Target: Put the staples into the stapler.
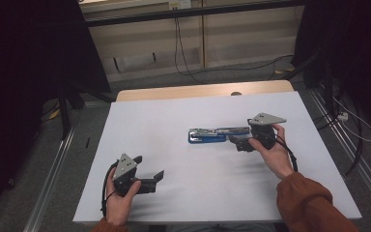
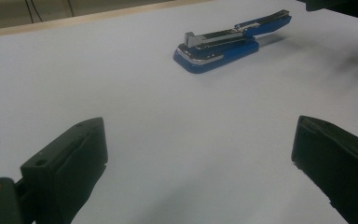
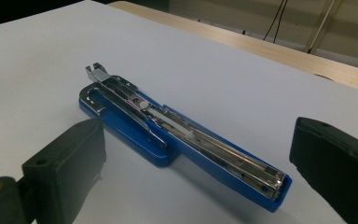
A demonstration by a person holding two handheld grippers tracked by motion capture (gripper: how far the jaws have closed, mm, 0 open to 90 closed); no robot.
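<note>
A blue stapler (image 1: 218, 135) is seen lying on the white surface (image 1: 174, 116), a little right of the middle in the high view. It is swung open and laid out flat, so that its chromed staple channel faces upward along its length, as is shown clearly in the right gripper view (image 3: 177, 140). The right gripper (image 1: 240, 142) is held at the stapler's right end, its jaws spread wide apart with nothing between them; whether the stapler is touched by them cannot be told. The left gripper (image 1: 155, 178) is held low near the front left of the surface, well apart from the stapler, and its jaws too are spread wide and empty. In the left gripper view the stapler (image 2: 230, 42) is seen farther off across bare white surface.
</note>
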